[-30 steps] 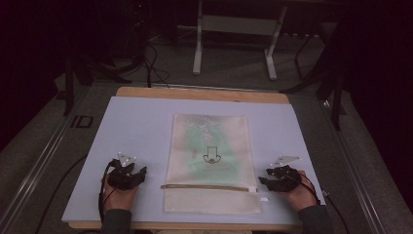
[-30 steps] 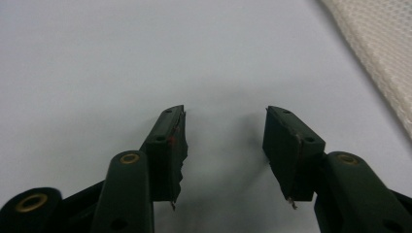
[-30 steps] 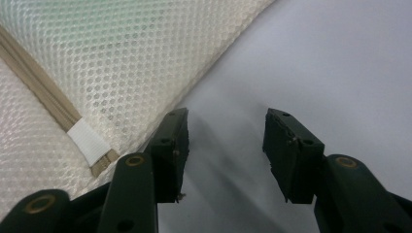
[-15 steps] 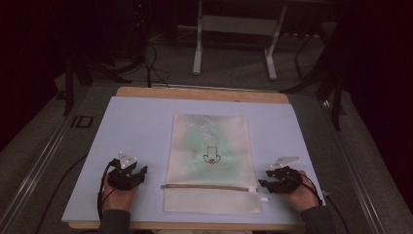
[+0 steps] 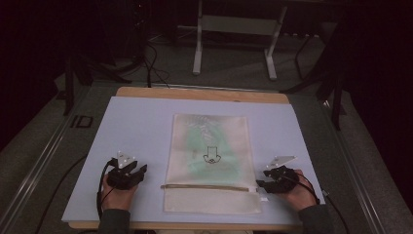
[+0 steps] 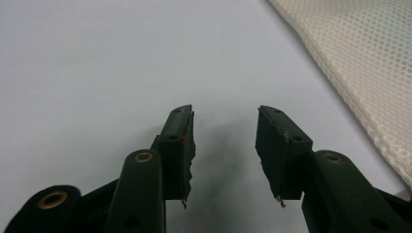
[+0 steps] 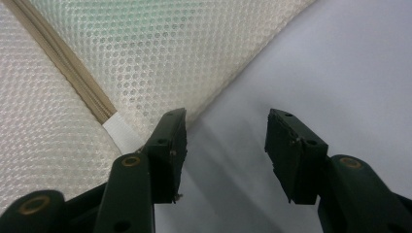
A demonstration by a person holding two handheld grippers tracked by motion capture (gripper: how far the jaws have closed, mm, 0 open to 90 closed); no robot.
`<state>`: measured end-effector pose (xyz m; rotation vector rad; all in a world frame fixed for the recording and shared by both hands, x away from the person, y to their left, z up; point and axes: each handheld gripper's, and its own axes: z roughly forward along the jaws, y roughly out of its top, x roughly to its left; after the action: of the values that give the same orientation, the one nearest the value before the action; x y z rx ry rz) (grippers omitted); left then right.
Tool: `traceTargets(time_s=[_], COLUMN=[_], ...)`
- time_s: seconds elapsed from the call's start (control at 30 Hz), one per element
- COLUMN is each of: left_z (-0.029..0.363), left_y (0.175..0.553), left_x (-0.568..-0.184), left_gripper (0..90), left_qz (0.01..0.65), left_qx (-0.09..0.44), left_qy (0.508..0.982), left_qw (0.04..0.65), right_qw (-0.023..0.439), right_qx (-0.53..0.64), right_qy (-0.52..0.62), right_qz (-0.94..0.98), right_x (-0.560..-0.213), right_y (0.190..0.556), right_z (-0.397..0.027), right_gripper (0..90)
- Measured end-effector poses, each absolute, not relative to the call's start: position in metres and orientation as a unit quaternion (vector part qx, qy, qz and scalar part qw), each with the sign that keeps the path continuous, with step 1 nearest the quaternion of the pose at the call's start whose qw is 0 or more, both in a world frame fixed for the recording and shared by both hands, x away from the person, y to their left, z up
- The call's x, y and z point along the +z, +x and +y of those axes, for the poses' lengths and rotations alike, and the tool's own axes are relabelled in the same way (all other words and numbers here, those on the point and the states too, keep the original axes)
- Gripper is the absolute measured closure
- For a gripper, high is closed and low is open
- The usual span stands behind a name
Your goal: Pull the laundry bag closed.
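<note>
A cream mesh zip bag [image 5: 210,161] lies flat in the middle of the pale blue mat [image 5: 141,126], with something green and a small black mark showing through it. Its tan zipper [image 5: 209,186] runs across near the front, and a white pull tab [image 7: 122,134] sits at the zipper's right end. My left gripper [image 5: 138,171] rests on the mat left of the bag, open, with bare mat between its jaws [image 6: 223,131]. My right gripper [image 5: 262,181] is open at the bag's right edge, its left jaw beside the white tab [image 7: 224,131].
The mat covers a wooden table [image 5: 202,93]. Beyond the far edge stand a white frame's legs [image 5: 197,48] and dark stands with cables on the floor. A rail [image 5: 39,161] runs along the table's left side.
The right gripper has edged slightly left toward the bag's zipper end. The left gripper has stayed put.
</note>
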<state>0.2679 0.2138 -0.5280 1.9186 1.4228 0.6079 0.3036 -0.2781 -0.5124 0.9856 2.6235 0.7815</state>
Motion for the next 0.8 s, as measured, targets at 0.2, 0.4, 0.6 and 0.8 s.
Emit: traceTargets(time_s=[0.2, 0.4, 0.6, 0.8], left_z=[0.215, 0.217, 0.217, 0.216], left_y=[0.267, 0.264, 0.265, 0.264], left_x=[-0.527, -0.527, -0.526, -0.525], left_gripper=[57.1, 57.1, 57.3, 57.7], left_qz=[0.547, 0.551, 0.553, 0.551], left_qx=[0.232, 0.235, 0.229, 0.23], left_qy=[0.73, 0.725, 0.724, 0.725], left_qw=[0.337, 0.339, 0.343, 0.343], right_qw=[0.117, 0.111, 0.109, 0.104], right_qx=[0.268, 0.261, 0.255, 0.245], right_qy=[0.331, 0.321, 0.316, 0.306], right_qz=[0.897, 0.904, 0.907, 0.914], right_x=[-0.508, -0.508, -0.504, -0.501], right_y=[0.302, 0.299, 0.299, 0.3], right_z=[-0.275, -0.271, -0.266, -0.258], right_gripper=[50.1, 49.6, 49.2, 49.6])
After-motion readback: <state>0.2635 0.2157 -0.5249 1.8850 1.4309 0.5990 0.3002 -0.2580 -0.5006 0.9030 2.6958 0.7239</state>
